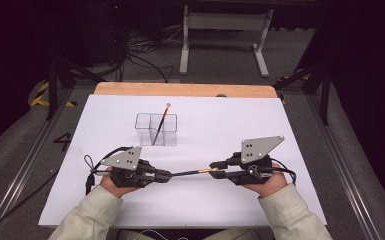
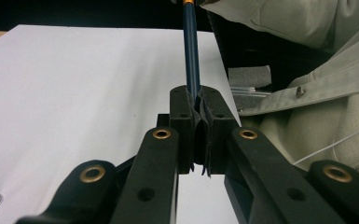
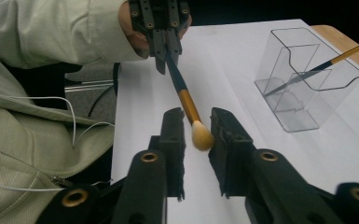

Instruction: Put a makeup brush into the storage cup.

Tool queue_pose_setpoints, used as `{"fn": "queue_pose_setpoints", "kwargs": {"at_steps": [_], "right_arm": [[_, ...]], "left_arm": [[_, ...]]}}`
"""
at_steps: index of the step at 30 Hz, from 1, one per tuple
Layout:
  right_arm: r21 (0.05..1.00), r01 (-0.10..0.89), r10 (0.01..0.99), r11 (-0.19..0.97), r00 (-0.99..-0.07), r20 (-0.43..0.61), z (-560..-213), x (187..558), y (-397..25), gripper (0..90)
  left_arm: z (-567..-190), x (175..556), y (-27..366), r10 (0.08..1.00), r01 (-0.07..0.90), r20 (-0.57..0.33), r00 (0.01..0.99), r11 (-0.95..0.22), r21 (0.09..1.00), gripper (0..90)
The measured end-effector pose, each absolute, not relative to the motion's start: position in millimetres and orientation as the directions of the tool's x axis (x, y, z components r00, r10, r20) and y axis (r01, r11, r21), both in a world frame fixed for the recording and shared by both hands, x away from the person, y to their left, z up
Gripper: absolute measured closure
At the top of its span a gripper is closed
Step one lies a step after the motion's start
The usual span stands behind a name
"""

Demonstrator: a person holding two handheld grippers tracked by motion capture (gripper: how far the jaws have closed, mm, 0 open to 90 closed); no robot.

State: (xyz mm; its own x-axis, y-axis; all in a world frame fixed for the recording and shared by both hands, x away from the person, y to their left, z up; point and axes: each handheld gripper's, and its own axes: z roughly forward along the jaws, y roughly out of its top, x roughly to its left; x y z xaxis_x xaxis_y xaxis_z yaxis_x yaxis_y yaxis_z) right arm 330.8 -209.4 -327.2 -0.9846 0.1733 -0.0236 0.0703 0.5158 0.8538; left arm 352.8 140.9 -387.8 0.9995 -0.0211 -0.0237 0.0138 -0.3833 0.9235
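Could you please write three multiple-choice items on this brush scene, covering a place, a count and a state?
1. Where is the clear organizer?
A. mid-table, beyond both grippers
B. on the floor
C. in a hand

2. How many brushes are visible?
A. one
B. two
C. four

3. The right gripper is:
A. open around the bristle tip
B. shut on the organizer
C. shut on a cable

Answers: 1 A, it stands on the white table. 2 B, the standing brush plus the held brush. 3 A, gaps flank the tip; the left gripper clamps the handle.
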Motion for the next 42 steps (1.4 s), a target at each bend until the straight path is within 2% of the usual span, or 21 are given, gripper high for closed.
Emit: {"fn": "queue_pose_setpoints", "kwargs": {"at_steps": [1, 8, 16, 20, 24, 32, 42], "right_arm": [[0.852, 0.064, 0.165, 0.52, -0.986, -0.027, -327.1, 330.5, -209.6, 82.9], [0.853, 0.064, 0.139, 0.517, -0.99, -0.01, -325.3, 332.1, -210.4, 84.1], [0.842, 0.086, 0.11, 0.532, -0.993, 0.032, -313.2, 335.8, -207.3, 85.0], [0.831, 0.072, 0.103, 0.551, -0.995, 0.019, -301.9, 335.8, -205.2, 85.1], [0.811, 0.064, 0.106, 0.582, -0.994, 0.003, -293.9, 335.8, -203.2, 85.2], [0.703, 0.067, 0.116, 0.708, -0.993, -0.023, -277.2, 339.7, -188.4, 85.3], [0.648, 0.056, 0.102, 0.76, -0.994, -0.034, -267.1, 340.7, -172.6, 85.3]], "left_arm": [[-388.0, 353.0, 140.9, -0.025, 0.012, -0.024, 0.999, -0.382, 0.924, 84.8], [-389.6, 354.0, 141.5, -0.044, 0.001, -0.019, 0.999, -0.369, 0.929, 84.6], [-390.0, 355.3, 140.6, -0.038, 0.03, -0.047, 0.998, -0.365, 0.931, 82.7], [-390.2, 357.3, 141.3, -0.022, 0.051, -0.064, 0.998, -0.361, 0.931, 69.3], [-390.8, 358.9, 140.7, 0.013, 0.073, -0.073, 0.997, -0.364, 0.929, 50.5], [-391.8, 358.8, 135.3, 0.034, 0.077, -0.07, 0.997, -0.378, 0.922, 42.2], [-391.7, 357.4, 128.1, 0.057, 0.083, -0.066, 0.996, -0.393, 0.916, 33.9]]}}
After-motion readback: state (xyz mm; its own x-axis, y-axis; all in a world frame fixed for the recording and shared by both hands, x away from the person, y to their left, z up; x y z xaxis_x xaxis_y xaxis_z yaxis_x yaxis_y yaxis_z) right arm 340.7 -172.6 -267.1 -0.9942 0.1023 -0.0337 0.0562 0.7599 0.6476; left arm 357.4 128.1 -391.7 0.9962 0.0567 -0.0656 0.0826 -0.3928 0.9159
